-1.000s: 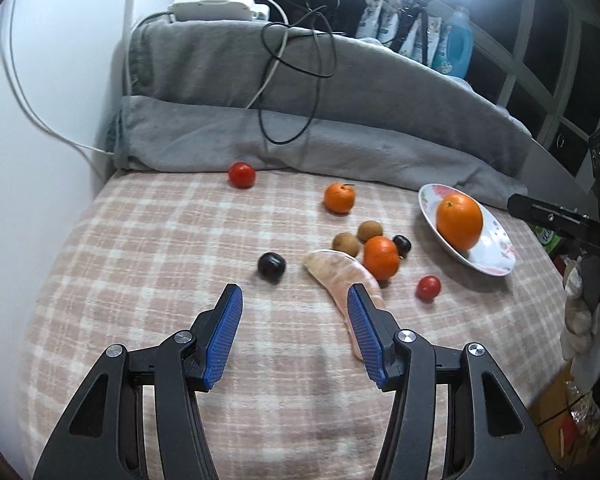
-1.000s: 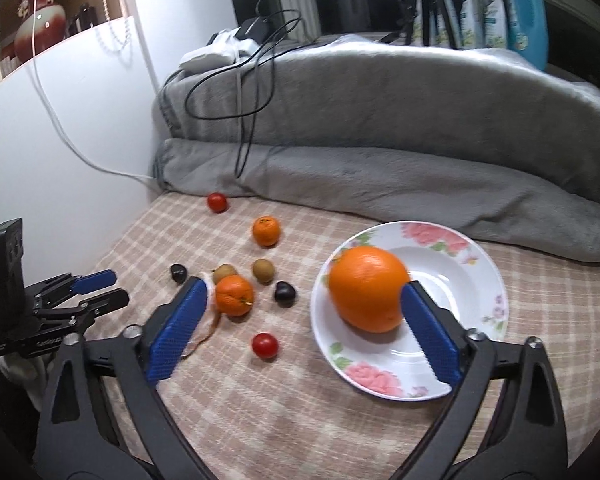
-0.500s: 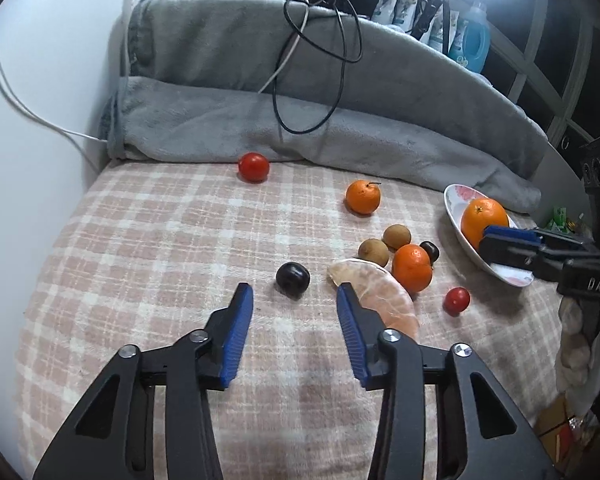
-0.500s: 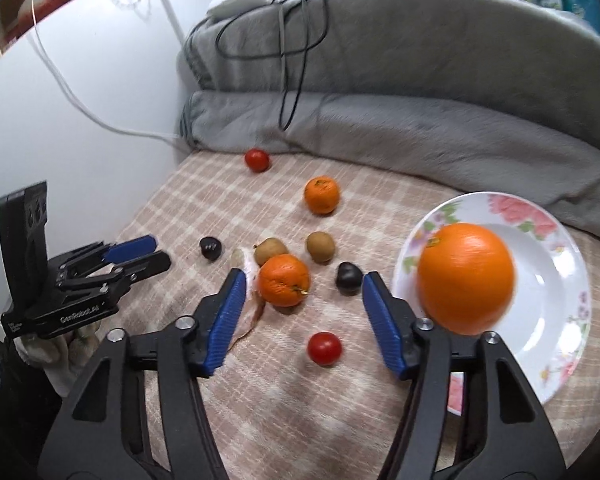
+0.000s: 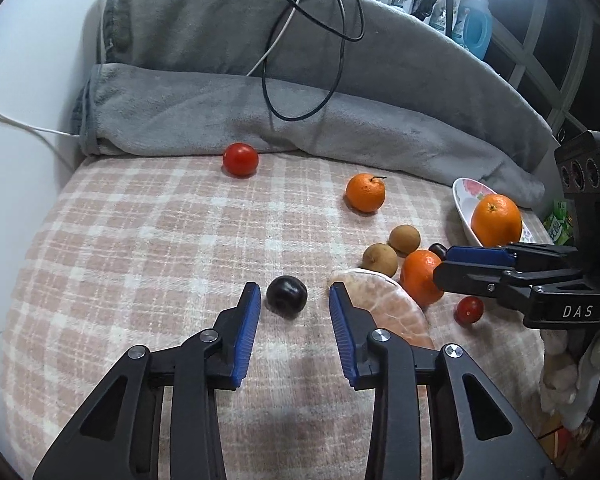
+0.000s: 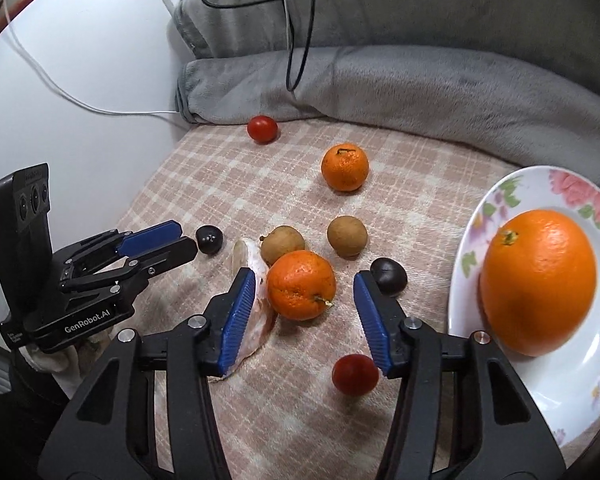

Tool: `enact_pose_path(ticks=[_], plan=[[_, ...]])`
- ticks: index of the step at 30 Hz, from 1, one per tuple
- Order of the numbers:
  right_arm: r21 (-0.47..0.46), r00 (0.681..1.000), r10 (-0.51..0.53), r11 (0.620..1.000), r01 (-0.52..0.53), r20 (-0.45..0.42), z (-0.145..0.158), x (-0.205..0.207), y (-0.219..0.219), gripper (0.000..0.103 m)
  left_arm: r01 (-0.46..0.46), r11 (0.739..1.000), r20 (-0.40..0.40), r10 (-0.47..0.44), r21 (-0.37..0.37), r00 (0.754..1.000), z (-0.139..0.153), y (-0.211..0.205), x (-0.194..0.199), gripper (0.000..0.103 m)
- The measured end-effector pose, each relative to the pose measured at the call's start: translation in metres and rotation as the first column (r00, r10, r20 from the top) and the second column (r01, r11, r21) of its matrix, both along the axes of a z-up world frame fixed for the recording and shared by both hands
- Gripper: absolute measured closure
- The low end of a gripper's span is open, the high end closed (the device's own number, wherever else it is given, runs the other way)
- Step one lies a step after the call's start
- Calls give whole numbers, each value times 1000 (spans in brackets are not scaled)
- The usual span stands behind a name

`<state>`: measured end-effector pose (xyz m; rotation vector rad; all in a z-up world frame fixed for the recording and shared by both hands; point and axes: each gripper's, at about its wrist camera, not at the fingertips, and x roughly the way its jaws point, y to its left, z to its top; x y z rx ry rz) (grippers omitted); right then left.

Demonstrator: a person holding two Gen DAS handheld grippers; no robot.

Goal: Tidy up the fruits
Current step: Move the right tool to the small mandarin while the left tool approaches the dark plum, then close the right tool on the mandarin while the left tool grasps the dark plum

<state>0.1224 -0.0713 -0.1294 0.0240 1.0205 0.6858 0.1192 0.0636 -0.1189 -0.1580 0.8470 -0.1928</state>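
Fruit lies loose on the checked bed cover: at left the left gripper holds its fingers apart around a dark plum, gripping nothing. Further right the right gripper, also spread and empty, brackets a mandarin beside a pomelo segment. At far right the flowered plate holds one large orange.

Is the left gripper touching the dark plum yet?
Apart. The left wrist view shows checked cloth between the dark plum and both open fingers of the left gripper.
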Motion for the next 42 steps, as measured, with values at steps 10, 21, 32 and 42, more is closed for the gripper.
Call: enact_pose_path(ticks=[10,21,32,42], plan=[[5,1000,5,1000,-5,-23,-9,7,5,49,6,1000,-18,-6,-2,1000,-8,2,7,72],[-43,999,35,998,-36,-16,-12,10,15,54,18,1000,-30,-18,5,999,-17,0,13,75],[-77,999,54,996,-55,-7,-11,8,22,60,14,1000,-34,-13,23,999,-20,-1,15,82],[-55,999,39,998,-38,19,1,3,15,61,2,1000,-12,-2,4,1000,-9,2,7,82]])
